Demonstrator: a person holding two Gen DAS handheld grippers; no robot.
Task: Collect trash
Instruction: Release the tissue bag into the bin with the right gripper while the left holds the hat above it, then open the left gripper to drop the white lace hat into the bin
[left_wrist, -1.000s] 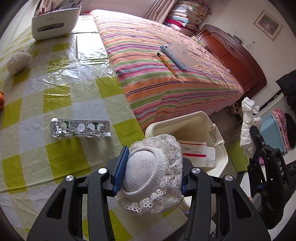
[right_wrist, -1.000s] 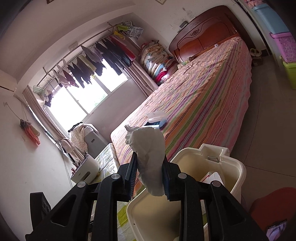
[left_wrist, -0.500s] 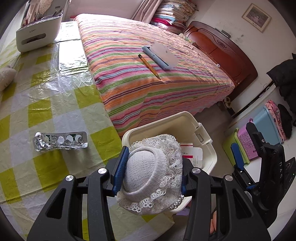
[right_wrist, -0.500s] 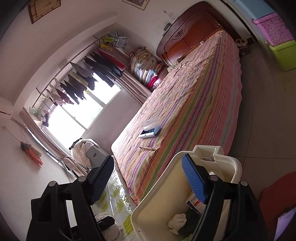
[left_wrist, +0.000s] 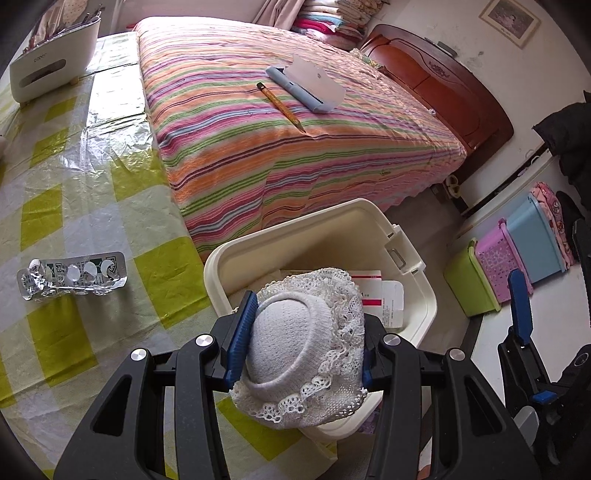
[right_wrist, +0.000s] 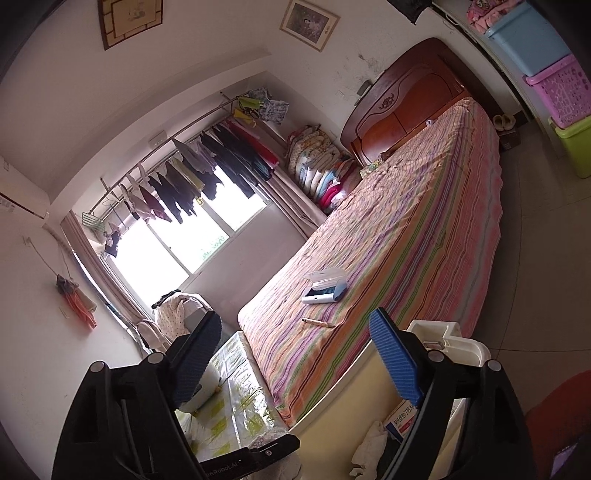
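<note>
Lace cap held over the bin, ready to drop

The round white knitted cap with a crocheted lace brim (left_wrist: 303, 354) sits low and centre in the left wrist view, pinched between the blue ribbed pads of the left gripper (left_wrist: 300, 345), and hangs over the near rim of the cream plastic bin (left_wrist: 369, 218); I judge the drop goes best if the cap is carried further over the bin's hollow before release, since soft lace can snag on the ribbing. Inside lie a red-and-white cardboard medicine box (left_wrist: 384, 299) and a crumpled white tissue (right_wrist: 369, 443). The right gripper (right_wrist: 301, 358) has just been opening and stands wide with nothing between its jaws. At left, a crinkled silver foil blister strip (left_wrist: 72, 275) lies on the glossy yellow-green checked tablecloth (left_wrist: 74, 177)
</note>
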